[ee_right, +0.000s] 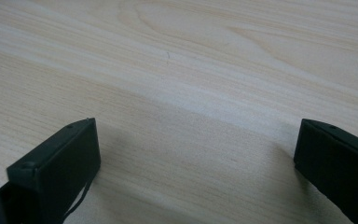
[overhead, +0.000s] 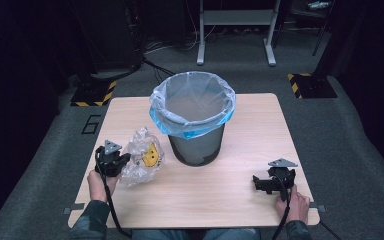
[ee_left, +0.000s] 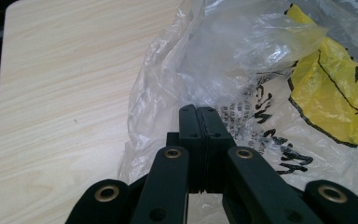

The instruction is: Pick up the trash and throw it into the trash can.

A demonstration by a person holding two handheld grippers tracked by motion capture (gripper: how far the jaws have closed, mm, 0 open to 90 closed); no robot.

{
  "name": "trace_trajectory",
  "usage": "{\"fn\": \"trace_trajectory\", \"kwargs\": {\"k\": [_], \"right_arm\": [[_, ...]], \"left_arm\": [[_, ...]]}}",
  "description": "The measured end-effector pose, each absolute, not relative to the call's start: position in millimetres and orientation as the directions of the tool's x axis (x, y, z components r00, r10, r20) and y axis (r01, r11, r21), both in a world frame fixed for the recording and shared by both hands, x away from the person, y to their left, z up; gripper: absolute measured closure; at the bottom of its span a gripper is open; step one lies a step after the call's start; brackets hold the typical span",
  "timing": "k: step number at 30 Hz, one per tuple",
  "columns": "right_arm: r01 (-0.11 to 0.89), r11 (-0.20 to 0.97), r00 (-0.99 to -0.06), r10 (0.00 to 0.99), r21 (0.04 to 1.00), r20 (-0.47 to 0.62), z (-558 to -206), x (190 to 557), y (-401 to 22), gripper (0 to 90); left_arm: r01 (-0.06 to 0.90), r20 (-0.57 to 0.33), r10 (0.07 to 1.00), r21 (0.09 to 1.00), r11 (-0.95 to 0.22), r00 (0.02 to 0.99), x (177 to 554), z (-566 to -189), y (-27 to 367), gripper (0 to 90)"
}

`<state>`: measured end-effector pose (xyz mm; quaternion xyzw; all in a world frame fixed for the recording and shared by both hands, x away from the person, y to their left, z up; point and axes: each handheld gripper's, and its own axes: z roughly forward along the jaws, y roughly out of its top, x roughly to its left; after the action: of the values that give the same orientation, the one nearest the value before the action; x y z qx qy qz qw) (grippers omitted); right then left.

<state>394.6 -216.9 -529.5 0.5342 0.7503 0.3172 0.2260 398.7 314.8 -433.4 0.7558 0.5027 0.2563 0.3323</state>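
crumpled plastic bag (overhead: 142,162), clear with a yellow printed patch and black lettering, sits at the left part of the counter (overhead: 240,150), just left of the bin (overhead: 196,125) and touching or nearly touching its base. going from big to small: the light wooden counter carries everything. the grey bin stands upright near the middle, towards the far edge, lined with a pale blue liner (overhead: 192,102) folded over its rim. the bag comes next, bunched and standing up in loose folds beside the bin. then my two sets of fingers. my left gripper (overhead: 114,161) is at the bag's left side, and in the left gripper view (ee_left: 200,135) its fingers are clenched flat together with a fold of the thin clear plastic pinched between them, so i am grasping the bag by its edge. my right gripper (overhead: 272,182) rests low over the counter near the right front corner, well apart from the bag and the bin. in the right gripper view (ee_right: 196,154) its fingers stand released, wide apart, with bare wood between them.
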Motion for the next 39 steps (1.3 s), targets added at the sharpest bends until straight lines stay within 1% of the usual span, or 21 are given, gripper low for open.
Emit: {"fn": "trace_trajectory", "kwargs": {"k": [13, 28, 39], "right_arm": [[0.658, 0.228, -0.327, 0.945, 0.718, 0.0, -529.5, 394.7, -216.9, 0.0], [0.658, 0.228, -0.327, 0.945, 0.718, 0.0, -529.5, 394.7, -217.0, 0.0], [0.659, 0.227, -0.327, 0.945, 0.717, 0.001, -529.5, 394.6, -216.9, 0.0]], "left_arm": [[0.568, 0.077, 0.927, 0.77, -0.29, 0.368, 398.0, -415.0, 317.0, 89.0], [0.537, 0.106, 0.923, 0.786, -0.305, 0.37, 398.6, -380.5, 322.4, 89.0], [0.52, 0.125, 0.919, 0.792, -0.319, 0.373, 401.0, -364.2, 320.0, 89.0]]}}
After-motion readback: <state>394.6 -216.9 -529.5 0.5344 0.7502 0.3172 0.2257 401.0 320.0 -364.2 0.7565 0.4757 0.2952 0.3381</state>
